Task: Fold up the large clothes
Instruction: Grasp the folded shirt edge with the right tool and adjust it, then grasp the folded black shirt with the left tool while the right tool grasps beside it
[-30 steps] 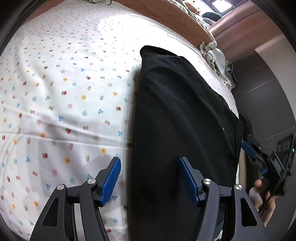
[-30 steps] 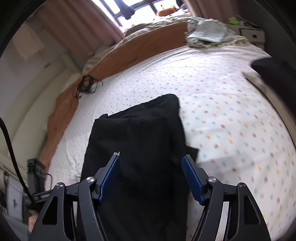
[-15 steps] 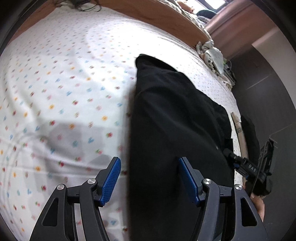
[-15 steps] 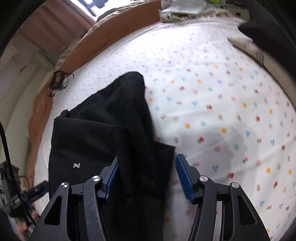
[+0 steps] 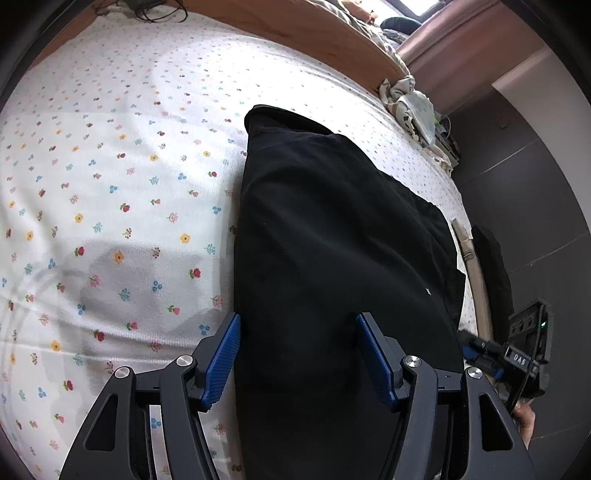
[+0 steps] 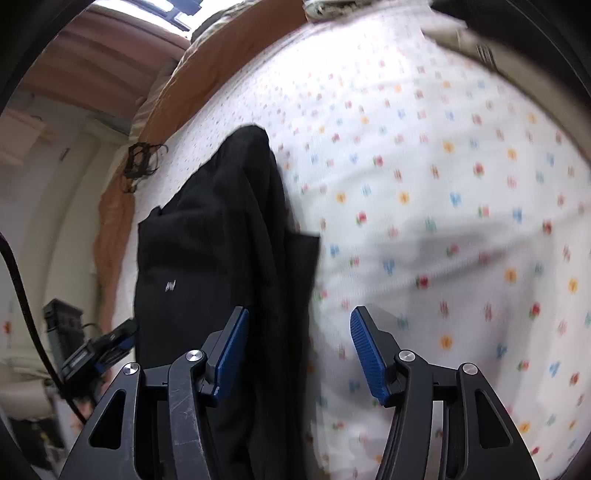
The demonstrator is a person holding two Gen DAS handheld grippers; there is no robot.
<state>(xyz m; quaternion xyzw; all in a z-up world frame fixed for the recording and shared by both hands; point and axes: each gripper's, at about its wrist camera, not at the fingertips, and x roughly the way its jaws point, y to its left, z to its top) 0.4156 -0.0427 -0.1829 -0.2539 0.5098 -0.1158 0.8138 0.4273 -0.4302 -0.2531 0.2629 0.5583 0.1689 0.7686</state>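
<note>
- Left wrist view: the left hand-held gripper [image 5: 297,358] is spread, its blue pads [image 5: 221,363] standing apart with nothing pinched. The near end of the black garment [image 5: 332,240] lies below and between them, the left pad at the garment's left edge.
- The black garment lies folded into a long strip on the bed sheet [image 5: 110,184], a white sheet printed with small flowers. It runs from the near edge of the bed towards the wooden bed frame [image 5: 295,33].
- A crumpled light cloth [image 5: 410,107] lies at the far right corner of the bed.
- At the right edge the right hand-held gripper [image 5: 480,350] shows beside the garment's right side; a part of the person's hand [image 5: 526,421] shows below it.
- Right wrist view (blurred): the right hand-held gripper [image 6: 297,354] is spread. Its jaws have just been closing, with the garment's right edge [image 6: 295,295] between them and no pad pressing on it.
- The black garment [image 6: 207,240] carries a small white logo [image 6: 170,285].
- The left hand-held gripper [image 6: 107,347] shows at lower left.
</note>
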